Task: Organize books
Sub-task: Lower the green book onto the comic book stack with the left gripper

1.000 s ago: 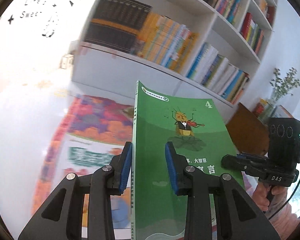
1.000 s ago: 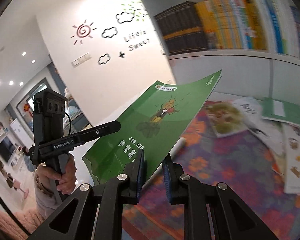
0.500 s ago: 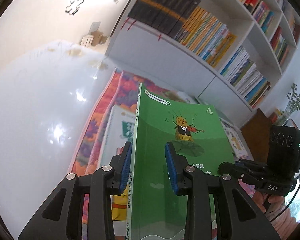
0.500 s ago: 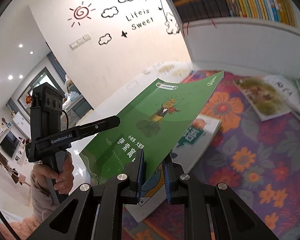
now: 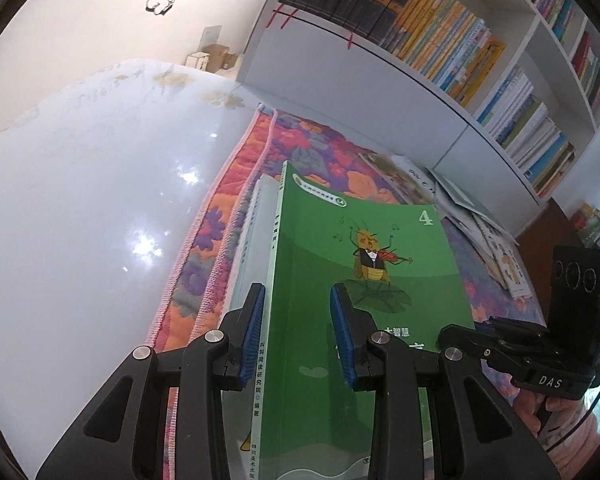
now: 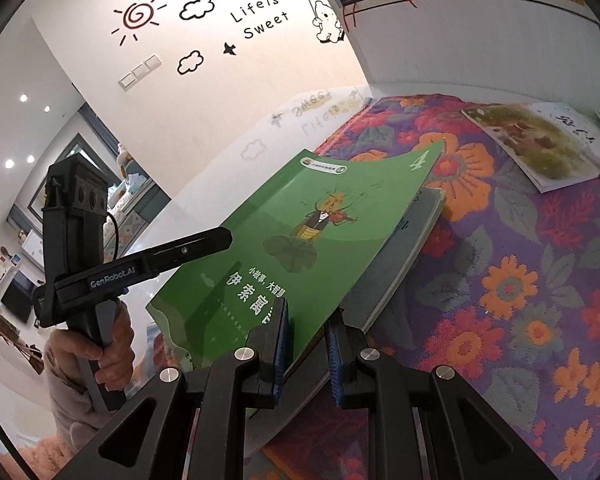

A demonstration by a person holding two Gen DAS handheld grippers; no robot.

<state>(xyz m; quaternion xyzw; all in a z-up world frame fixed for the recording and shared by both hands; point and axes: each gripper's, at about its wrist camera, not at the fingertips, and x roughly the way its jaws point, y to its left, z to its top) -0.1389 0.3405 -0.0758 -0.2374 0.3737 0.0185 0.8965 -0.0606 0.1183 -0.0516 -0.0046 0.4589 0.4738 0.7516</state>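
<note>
A green book point(image 5: 364, 264) with a violin-playing insect and a "4" on its cover is carried flat, low over a pale book point(image 5: 256, 216) lying on the flowered rug point(image 5: 220, 220). My left gripper point(image 5: 297, 292) is shut on the green book at its spine side. In the right wrist view my right gripper point(image 6: 306, 320) is shut on the near edge of the green book point(image 6: 300, 232), whose far corner hangs just above the pale book point(image 6: 404, 248). The left gripper point(image 6: 216, 240), held by a hand, clamps the book's left edge there.
More books point(image 6: 532, 144) lie loose on the rug point(image 6: 500, 280) towards the white bookshelf point(image 5: 460, 52), which is full of upright books. Glossy white floor point(image 5: 80, 200) borders the rug on the left. A small box point(image 5: 216, 56) stands by the wall.
Both grippers have sunk with the green book, from shelf height down to just above the pale book on the rug. Both views now tip down at the floor.
</note>
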